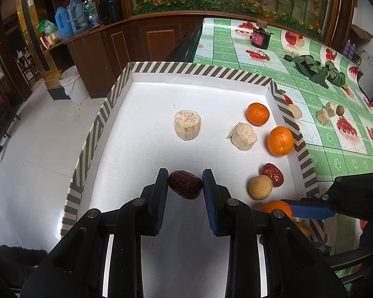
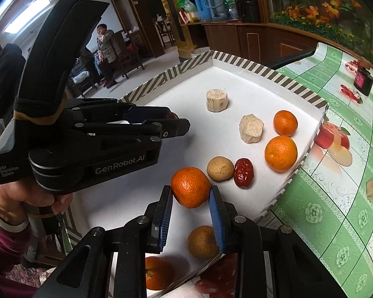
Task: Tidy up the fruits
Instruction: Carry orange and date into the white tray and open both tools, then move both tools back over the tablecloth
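Closest thing in the left wrist view is the left tool (image 1: 185,185), pinched down on a dark red date (image 1: 185,184) and holding it just over the white floor of the striped tray (image 1: 201,70). Over on the other side, the right tool (image 2: 191,193) has an orange (image 2: 190,187) squeezed between its blue pads, also right above the tray near its front edge.

So where's this at? I'd say somewhere in the middle. Already in the tray: two pale cut chunks (image 1: 187,127) (sugarcane maybe, can't say for sure), two more oranges (image 1: 257,113) along the right wall, a brighter red date (image 1: 272,174) touching a small tan round fruit (image 1: 260,187), plus a brownish round fruit (image 2: 203,242) and another orange right at the near edge in the right wrist view. It looks like like is getting grouped with like, but the dates are well apart, so my guess is the sorting isn't finished.

Still out on the green worktop (image 1: 335,154): a couple of pale chunks and a small brown fruit (image 1: 340,110), well away from the tray. Those probably still need bringing over.
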The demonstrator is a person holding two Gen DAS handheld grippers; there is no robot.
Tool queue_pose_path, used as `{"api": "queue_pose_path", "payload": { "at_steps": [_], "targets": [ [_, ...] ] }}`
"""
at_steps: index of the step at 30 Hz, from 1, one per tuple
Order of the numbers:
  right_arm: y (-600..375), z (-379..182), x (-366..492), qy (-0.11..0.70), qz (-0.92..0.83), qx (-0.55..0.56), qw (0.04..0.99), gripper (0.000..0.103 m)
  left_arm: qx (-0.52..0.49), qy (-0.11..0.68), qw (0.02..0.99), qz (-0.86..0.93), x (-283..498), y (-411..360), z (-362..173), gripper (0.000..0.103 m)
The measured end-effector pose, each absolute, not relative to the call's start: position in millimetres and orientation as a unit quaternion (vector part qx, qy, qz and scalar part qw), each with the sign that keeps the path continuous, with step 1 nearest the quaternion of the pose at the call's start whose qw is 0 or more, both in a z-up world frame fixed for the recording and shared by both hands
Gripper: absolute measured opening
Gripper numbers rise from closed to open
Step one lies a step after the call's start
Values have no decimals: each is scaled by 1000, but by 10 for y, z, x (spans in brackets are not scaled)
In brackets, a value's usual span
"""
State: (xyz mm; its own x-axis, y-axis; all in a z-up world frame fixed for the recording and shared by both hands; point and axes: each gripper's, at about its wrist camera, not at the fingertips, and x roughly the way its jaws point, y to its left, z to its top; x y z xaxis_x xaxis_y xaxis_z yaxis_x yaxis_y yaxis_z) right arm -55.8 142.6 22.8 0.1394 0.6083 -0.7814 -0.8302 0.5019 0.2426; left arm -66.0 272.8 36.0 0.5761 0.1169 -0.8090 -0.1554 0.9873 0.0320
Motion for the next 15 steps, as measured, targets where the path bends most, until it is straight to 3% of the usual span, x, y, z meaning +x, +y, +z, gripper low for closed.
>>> {"api": "queue_pose_path", "payload": {
  "at_steps": [12,15],
  "targets": [
    [1504,210,-578,428,477,-152,752,29,-22,472,877,86,-641,2733,299,30],
    [1480,218,-559,430,481,-134,753,35,-22,472,876,92,-655,2742,292,47]
  ]
}}
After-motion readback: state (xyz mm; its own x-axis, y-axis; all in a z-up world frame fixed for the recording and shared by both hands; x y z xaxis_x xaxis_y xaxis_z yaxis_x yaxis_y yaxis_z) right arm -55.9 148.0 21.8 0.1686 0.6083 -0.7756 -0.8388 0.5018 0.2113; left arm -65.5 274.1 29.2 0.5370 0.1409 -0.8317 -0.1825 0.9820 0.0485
